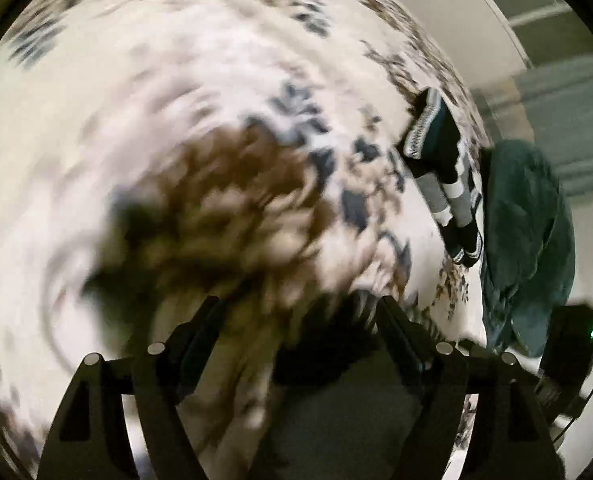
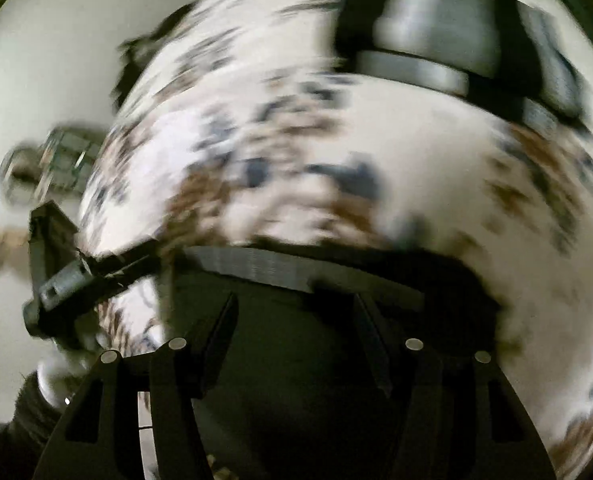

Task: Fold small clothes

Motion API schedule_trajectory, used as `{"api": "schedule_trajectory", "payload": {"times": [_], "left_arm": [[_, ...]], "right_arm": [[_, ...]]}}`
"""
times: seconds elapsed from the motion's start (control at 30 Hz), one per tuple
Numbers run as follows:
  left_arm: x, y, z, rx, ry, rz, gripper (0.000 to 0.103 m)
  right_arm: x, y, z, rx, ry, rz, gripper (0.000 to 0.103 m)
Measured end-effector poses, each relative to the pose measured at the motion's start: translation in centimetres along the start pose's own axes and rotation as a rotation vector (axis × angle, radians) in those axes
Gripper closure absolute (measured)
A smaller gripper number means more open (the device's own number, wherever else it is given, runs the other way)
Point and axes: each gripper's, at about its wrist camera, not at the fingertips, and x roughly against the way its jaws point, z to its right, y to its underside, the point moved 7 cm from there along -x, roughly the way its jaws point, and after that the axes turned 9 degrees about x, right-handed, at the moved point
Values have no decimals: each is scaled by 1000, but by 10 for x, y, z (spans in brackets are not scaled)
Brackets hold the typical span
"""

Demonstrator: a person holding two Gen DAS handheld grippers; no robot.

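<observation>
Dark fabric of a small garment (image 1: 332, 344) lies between the spread fingers of the left gripper (image 1: 296, 320) in the left wrist view; whether it is clamped cannot be told. It rests on a floral-patterned cloth (image 1: 176, 100). A folded striped piece (image 1: 444, 176) and a teal garment (image 1: 524, 240) lie far right.

Right wrist view: the right gripper (image 2: 296, 316) sits wide, over the dark garment (image 2: 288, 340), whose banded edge (image 2: 256, 264) runs crosswise just ahead. Grip unconfirmed. No legible writing.

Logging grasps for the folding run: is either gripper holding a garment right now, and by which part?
Cannot be told: both views are blurred. Dark cloth lies between the right gripper jaws.
</observation>
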Motion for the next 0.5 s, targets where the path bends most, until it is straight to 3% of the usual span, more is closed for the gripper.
{"api": "schedule_trajectory", "payload": {"times": [0.07, 0.17, 0.3, 0.33, 0.37, 0.4, 0.47, 0.5], "left_arm": [[2, 29, -18, 60, -2, -22, 26], [-8, 66, -29, 67, -22, -58, 26], [-24, 89, -26, 46, -7, -84, 26], [-26, 91, -23, 32, -9, -84, 26], [-29, 92, -20, 16, -7, -87, 26], [-33, 94, -17, 4, -1, -95, 26], [-37, 97, -14, -6, 10, -103, 26], [-37, 98, -14, -4, 17, -105, 26]], "right_arm": [[-19, -18, -35, 118, -11, -48, 41], [-60, -37, -89, 361, 7, -155, 41], [-117, -29, -129, 649, 98, -346, 42], [-130, -27, -132, 713, 149, -377, 48], [-138, -30, -132, 730, 168, -385, 70], [-145, -39, -126, 659, 162, -400, 79], [-150, -64, -104, 438, 134, -396, 88], [-151, -72, -97, 387, 138, -386, 92]]}}
